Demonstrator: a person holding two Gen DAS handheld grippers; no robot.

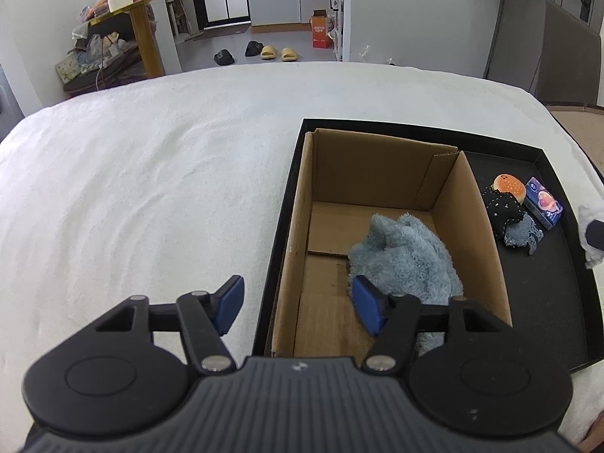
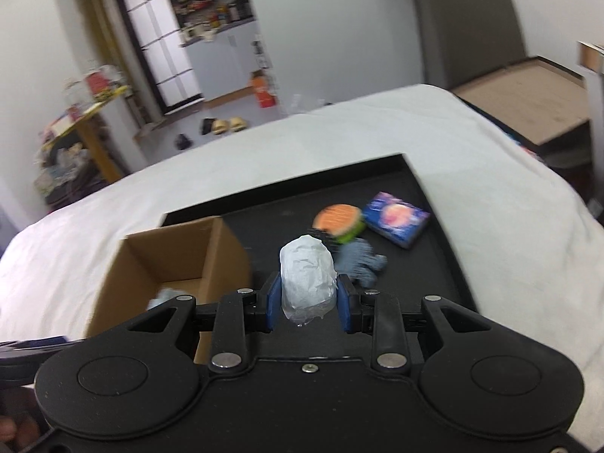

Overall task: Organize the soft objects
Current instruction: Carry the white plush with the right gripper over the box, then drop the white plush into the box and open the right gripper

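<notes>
An open cardboard box (image 1: 377, 166) stands in the left part of a black tray (image 1: 547, 302), with a fluffy blue cloth (image 1: 407, 260) lying in it. My left gripper (image 1: 298, 294) is open and holds nothing; its fingers straddle the box's near left wall. My right gripper (image 2: 308, 287) is shut on a crumpled white wad (image 2: 307, 275), held above the tray (image 2: 434, 264) just right of the box (image 2: 181, 249). On the tray floor lie a burger toy (image 2: 338, 221), a black starred cloth (image 1: 504, 211) and a blue-grey cloth (image 2: 358, 264).
A small purple printed box (image 2: 396, 219) lies on the tray beside the burger toy. The tray rests on a white bedcover (image 1: 151, 188) that spreads wide to the left. Beyond the bed are a yellow side table (image 1: 143, 30) and slippers (image 1: 277, 53) on the floor.
</notes>
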